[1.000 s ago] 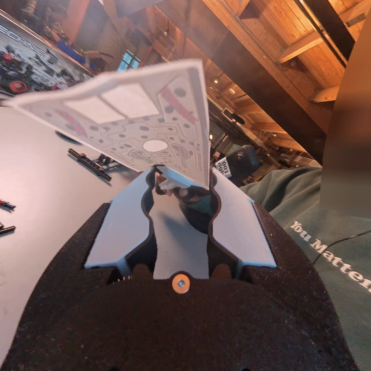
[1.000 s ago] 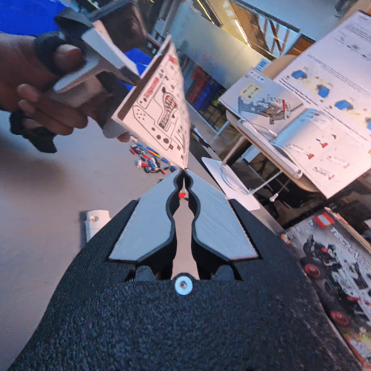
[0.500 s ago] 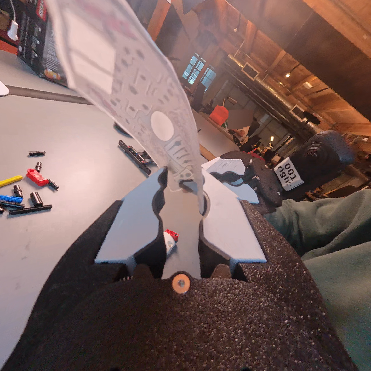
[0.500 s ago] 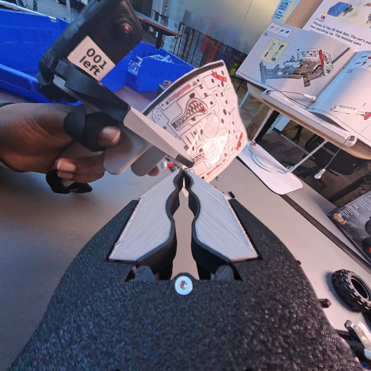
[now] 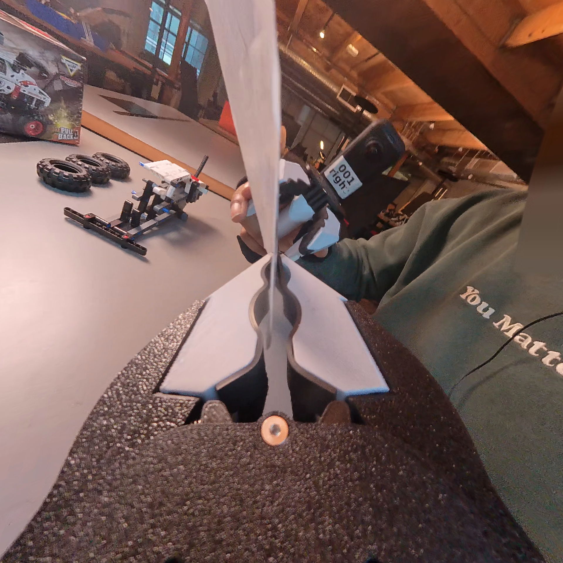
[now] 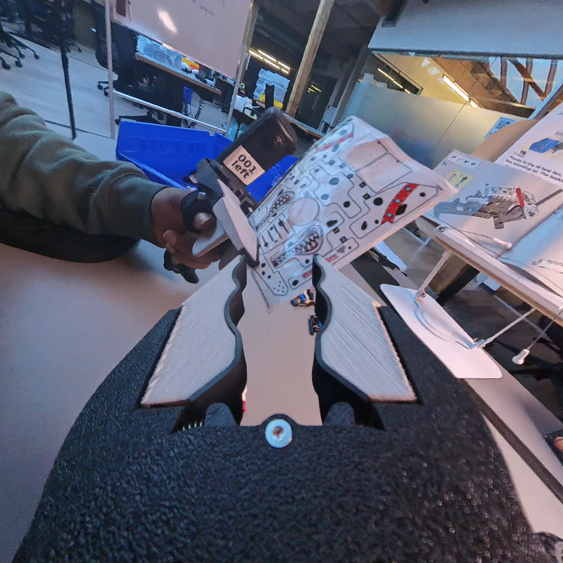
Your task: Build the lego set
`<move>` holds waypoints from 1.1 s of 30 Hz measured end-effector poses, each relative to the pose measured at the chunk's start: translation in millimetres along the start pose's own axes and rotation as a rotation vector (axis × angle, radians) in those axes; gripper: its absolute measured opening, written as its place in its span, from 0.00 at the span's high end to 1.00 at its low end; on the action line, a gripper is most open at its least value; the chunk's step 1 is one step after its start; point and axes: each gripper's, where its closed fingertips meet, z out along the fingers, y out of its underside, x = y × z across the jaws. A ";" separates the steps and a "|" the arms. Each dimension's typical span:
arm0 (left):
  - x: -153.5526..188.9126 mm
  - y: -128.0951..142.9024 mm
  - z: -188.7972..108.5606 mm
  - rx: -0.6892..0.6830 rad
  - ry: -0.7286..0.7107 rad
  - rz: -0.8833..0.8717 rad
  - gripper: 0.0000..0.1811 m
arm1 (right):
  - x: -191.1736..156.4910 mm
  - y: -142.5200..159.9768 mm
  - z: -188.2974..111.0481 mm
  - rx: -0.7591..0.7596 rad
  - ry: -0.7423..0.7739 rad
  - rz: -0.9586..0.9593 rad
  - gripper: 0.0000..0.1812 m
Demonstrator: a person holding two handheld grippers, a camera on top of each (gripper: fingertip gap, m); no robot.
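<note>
The build is partway, by the look of it: a half-built chassis [image 5: 143, 204] lies on the bench [image 5: 61, 304], far left in the left wrist view, with three loose tyres [image 5: 82, 170] beside it, unfitted. The left gripper [image 5: 275, 265] is clamped on a sticker sheet [image 6: 335, 201], held up edge-on to its own camera. The right gripper [image 6: 278, 265] stands open just near the sheet's lower corner, gripping nothing. Small loose parts [image 6: 304, 300] are mostly hidden behind the sheet.
</note>
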 end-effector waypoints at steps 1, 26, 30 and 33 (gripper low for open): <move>1.3 3.7 2.2 -0.028 -0.002 0.009 1.00 | 1.2 0.0 -0.4 0.010 -0.001 0.023 0.77; 13.6 54.2 1.6 -0.365 -0.046 0.489 1.00 | -58.3 25.2 -6.7 -0.029 -0.508 0.410 0.89; 15.3 56.4 1.0 -0.375 -0.035 0.495 1.00 | -41.9 25.5 -2.2 -0.014 -0.382 0.287 0.72; 20.4 58.2 0.1 -0.380 -0.002 0.499 1.00 | -47.5 42.8 1.2 -0.107 -0.364 0.165 0.58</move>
